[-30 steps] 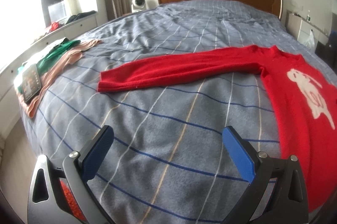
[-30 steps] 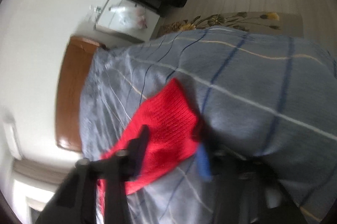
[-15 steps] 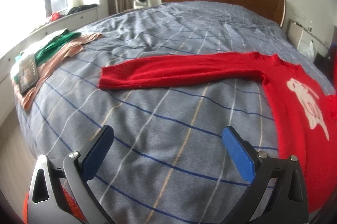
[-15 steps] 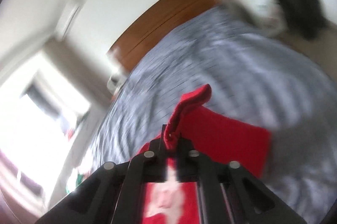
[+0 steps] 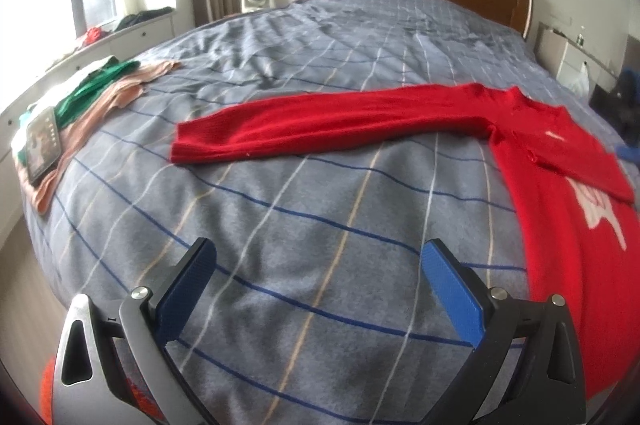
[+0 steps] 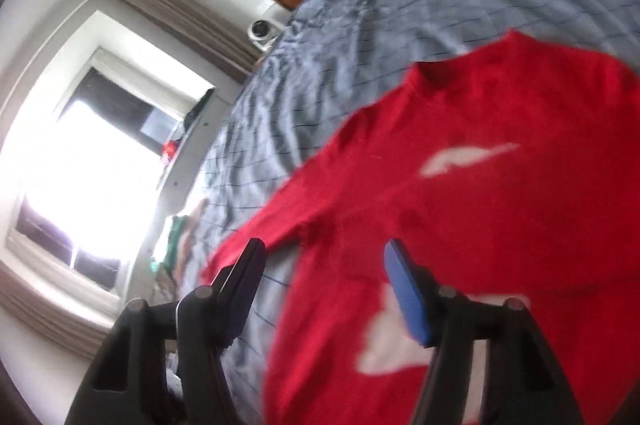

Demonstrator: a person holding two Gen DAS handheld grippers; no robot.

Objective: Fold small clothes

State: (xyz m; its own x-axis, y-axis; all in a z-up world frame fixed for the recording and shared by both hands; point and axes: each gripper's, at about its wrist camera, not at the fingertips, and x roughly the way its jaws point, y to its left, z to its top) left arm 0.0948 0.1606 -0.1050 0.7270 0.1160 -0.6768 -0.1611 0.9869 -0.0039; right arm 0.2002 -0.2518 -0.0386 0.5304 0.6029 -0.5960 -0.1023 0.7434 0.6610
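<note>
Lying beyond the left claw (image 5: 316, 265) — red sweater (image 5: 340, 129), well apart.

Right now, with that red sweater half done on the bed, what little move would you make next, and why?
Probably take the left gripper, open and empty, to the cuff of the outstretched sleeve. The other sleeve already lies folded across the sweater, and the right gripper is opening with nothing between its jaws.
</note>
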